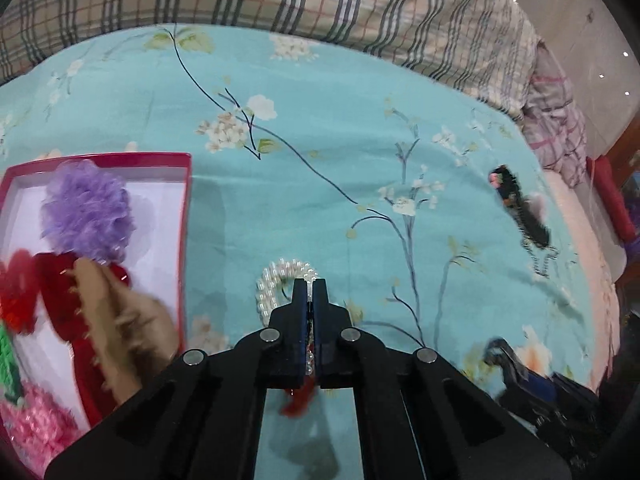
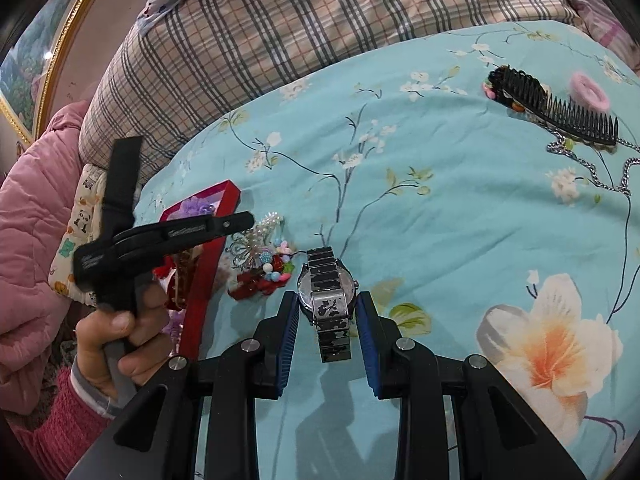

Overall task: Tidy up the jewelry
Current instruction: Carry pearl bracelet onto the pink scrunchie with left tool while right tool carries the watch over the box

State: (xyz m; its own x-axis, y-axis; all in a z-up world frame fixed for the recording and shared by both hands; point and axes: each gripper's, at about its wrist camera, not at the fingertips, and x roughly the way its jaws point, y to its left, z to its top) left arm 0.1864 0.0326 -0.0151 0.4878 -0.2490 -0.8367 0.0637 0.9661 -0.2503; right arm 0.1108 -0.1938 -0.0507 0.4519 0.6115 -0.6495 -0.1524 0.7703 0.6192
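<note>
In the left wrist view my left gripper [image 1: 310, 285] is shut on a white pearl bracelet [image 1: 272, 284]. Its loop curls out to the left of the fingertips, beads show in the slit between the pads, and a red tuft [image 1: 298, 400] hangs underneath. Left of it lies the red box [image 1: 100, 157] holding a purple pompom [image 1: 86, 210], a tan claw clip [image 1: 120, 320] and red and pink pieces. In the right wrist view my right gripper [image 2: 328, 298] is shut on a worn metal watch [image 2: 328, 300], blue pads on either side of its case, above the bedspread.
A pile of beaded ornaments [image 2: 264, 264] lies beside the box [image 2: 204, 276]. Far right lie a black comb [image 2: 560, 112], a pink hair tie [image 2: 590, 94] and a silver chain [image 2: 600, 178]. A plaid pillow [image 2: 280, 40] borders the floral bedspread [image 2: 460, 240]. A hand [image 2: 112, 332] holds the left tool.
</note>
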